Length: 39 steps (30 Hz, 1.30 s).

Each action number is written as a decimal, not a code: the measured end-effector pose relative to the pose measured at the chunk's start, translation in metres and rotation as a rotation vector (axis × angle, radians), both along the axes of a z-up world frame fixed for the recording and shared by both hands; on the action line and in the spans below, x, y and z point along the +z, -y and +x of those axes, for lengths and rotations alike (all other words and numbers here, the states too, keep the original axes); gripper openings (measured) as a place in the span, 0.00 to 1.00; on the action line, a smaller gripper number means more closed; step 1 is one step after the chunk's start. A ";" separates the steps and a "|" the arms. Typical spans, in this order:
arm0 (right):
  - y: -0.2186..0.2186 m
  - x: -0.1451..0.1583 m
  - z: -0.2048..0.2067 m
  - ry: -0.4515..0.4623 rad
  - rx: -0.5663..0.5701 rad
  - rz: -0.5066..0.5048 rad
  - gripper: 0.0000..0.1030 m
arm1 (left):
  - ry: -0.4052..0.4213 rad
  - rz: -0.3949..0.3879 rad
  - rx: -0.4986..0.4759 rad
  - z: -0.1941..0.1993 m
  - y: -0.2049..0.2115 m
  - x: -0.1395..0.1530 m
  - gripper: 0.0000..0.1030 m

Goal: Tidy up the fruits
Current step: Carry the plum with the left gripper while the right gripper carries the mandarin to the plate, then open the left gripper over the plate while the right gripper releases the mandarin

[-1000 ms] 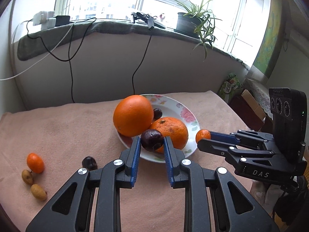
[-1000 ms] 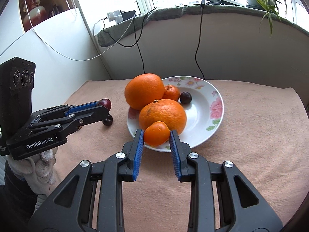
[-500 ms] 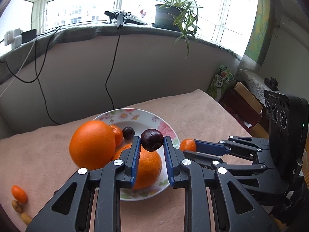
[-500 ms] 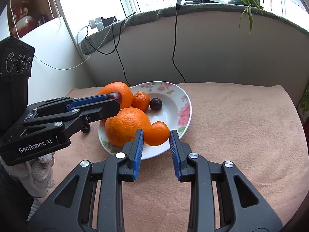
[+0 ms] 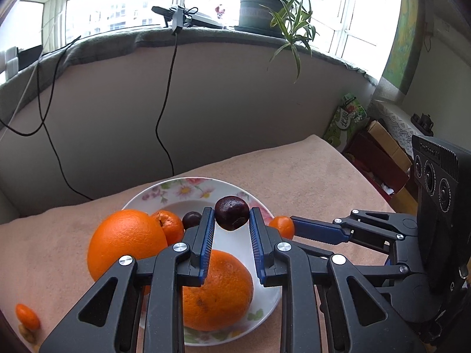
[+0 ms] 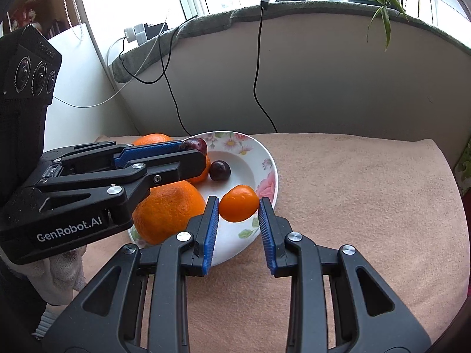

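Note:
My left gripper (image 5: 231,216) is shut on a dark plum (image 5: 231,212) and holds it above the flowered plate (image 5: 188,189). My right gripper (image 6: 239,204) is shut on a small mandarin (image 6: 239,203) over the plate's (image 6: 266,164) near right rim. The plate holds a big orange (image 5: 126,242), a second orange (image 5: 219,289), a small mandarin (image 5: 169,225) and another dark plum (image 6: 220,170). The left gripper also shows in the right wrist view (image 6: 195,150), and the right gripper in the left wrist view (image 5: 287,226).
A pink cloth (image 6: 368,206) covers the table. A kumquat (image 5: 27,316) and small brown fruits (image 5: 26,332) lie at the far left. Cables (image 5: 164,123) hang down the back wall. Boxes (image 5: 379,158) stand past the table's right edge.
Both grippers have moved forward and right over the plate with their fruits still held. The loose fruits on the cloth have slid toward the left edge of view.

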State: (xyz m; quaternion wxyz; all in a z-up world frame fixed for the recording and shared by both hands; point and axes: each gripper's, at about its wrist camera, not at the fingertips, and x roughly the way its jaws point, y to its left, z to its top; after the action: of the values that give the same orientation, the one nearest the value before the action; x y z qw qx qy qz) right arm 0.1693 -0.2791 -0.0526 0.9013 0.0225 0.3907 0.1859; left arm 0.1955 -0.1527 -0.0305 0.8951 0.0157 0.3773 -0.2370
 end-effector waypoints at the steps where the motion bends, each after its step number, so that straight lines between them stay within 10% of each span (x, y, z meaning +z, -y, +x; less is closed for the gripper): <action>1: 0.000 0.000 0.001 0.000 -0.002 -0.002 0.28 | 0.001 0.001 0.001 0.001 0.000 0.000 0.22; 30: -0.006 -0.002 0.011 0.001 -0.006 -0.053 0.29 | -0.004 0.014 0.031 0.007 -0.006 -0.001 0.33; 34: -0.005 0.003 0.006 0.030 -0.017 -0.051 0.60 | 0.003 0.019 0.029 0.007 -0.006 0.001 0.35; 39: -0.005 0.008 0.004 0.039 -0.014 -0.053 0.69 | 0.015 0.016 0.028 0.005 -0.004 0.005 0.53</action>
State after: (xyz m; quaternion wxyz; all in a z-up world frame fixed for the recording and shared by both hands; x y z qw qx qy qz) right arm 0.1729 -0.2739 -0.0450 0.9104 -0.0022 0.3774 0.1694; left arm 0.2004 -0.1485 -0.0253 0.9009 0.0195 0.3728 -0.2213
